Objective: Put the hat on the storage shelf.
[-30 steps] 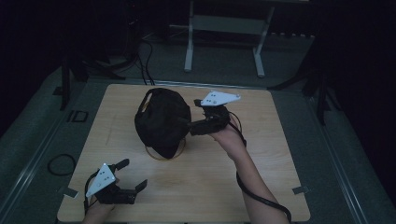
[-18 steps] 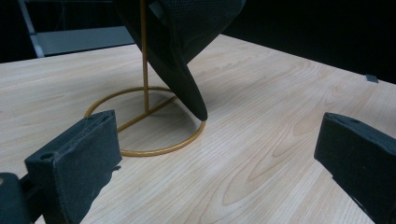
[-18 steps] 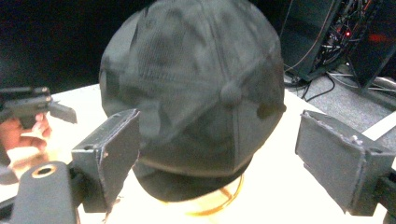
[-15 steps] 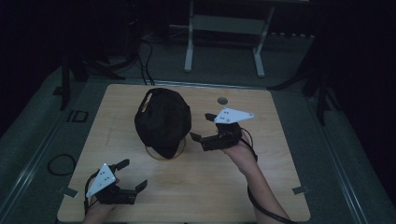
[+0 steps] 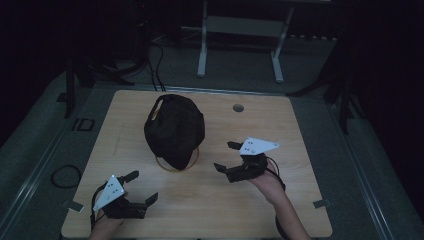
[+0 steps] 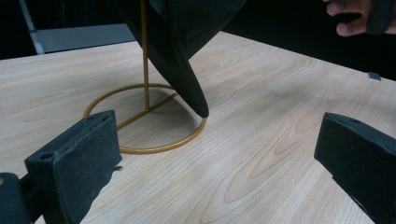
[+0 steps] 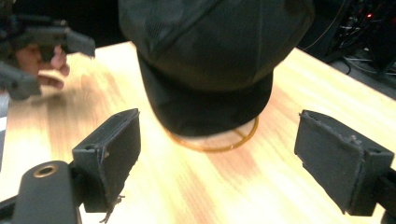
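A black cap (image 5: pixel 174 130) hangs on a thin gold wire stand (image 5: pixel 176 165) with a ring base, left of the table's middle. Its brim points down toward the ring in the left gripper view, cap (image 6: pixel 184 51), stand (image 6: pixel 144 116). My right gripper (image 5: pixel 227 157) hovers open to the right of the cap, jaws wide apart and empty; its own view faces the cap (image 7: pixel 210 60) and the ring (image 7: pixel 215 140). My left gripper (image 5: pixel 141 187) rests open near the table's front left corner, nothing between its jaws.
The wooden table (image 5: pixel 280 130) has a small round hole (image 5: pixel 238 108) at the back right. Beyond the far edge stand a white frame's legs (image 5: pixel 202 45) and cables on the dark floor. The left gripper (image 7: pixel 28 51) shows far off in the right gripper view.
My right gripper has drawn back from the cap toward the front right and now sits apart from it, jaws open. The cap stays on the stand. The left gripper has not moved.
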`<state>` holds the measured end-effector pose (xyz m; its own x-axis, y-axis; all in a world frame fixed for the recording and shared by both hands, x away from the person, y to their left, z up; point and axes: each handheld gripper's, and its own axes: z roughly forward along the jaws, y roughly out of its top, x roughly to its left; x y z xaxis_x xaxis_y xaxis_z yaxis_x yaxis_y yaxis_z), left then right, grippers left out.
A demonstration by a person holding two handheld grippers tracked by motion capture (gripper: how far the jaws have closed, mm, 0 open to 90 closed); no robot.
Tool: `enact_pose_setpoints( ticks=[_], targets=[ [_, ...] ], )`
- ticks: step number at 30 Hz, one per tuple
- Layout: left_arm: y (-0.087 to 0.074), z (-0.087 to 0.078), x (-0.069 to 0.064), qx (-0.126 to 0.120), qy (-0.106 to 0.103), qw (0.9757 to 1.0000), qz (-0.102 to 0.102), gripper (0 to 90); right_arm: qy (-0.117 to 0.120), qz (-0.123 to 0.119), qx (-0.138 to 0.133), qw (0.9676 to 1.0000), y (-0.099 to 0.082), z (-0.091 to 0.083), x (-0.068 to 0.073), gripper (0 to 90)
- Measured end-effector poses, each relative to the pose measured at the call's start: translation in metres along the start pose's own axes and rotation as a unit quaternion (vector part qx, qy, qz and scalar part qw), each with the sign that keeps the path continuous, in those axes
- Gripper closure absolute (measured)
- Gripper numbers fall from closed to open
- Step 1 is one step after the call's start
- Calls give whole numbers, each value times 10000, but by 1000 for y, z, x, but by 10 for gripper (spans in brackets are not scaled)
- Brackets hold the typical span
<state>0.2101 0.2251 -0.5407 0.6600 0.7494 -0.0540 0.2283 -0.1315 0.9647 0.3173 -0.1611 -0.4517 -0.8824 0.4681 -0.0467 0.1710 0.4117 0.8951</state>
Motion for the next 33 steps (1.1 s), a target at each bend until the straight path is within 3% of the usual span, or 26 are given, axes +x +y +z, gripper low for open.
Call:
enact_pose_setpoints(
  ticks=[15,21,33],
  targets=[
    [-3,2,0,75,10,10000,24,7,157,285,154,9994,-53,-5,2,146],
    [-5,3,1,120,32,9999,36,7,177,235,263,9992,-72,-11,2,146],
    [-9,6,2,217,133,9996,96,7,-25,320,462,9984,-101,-23,-3,149]
  ],
)
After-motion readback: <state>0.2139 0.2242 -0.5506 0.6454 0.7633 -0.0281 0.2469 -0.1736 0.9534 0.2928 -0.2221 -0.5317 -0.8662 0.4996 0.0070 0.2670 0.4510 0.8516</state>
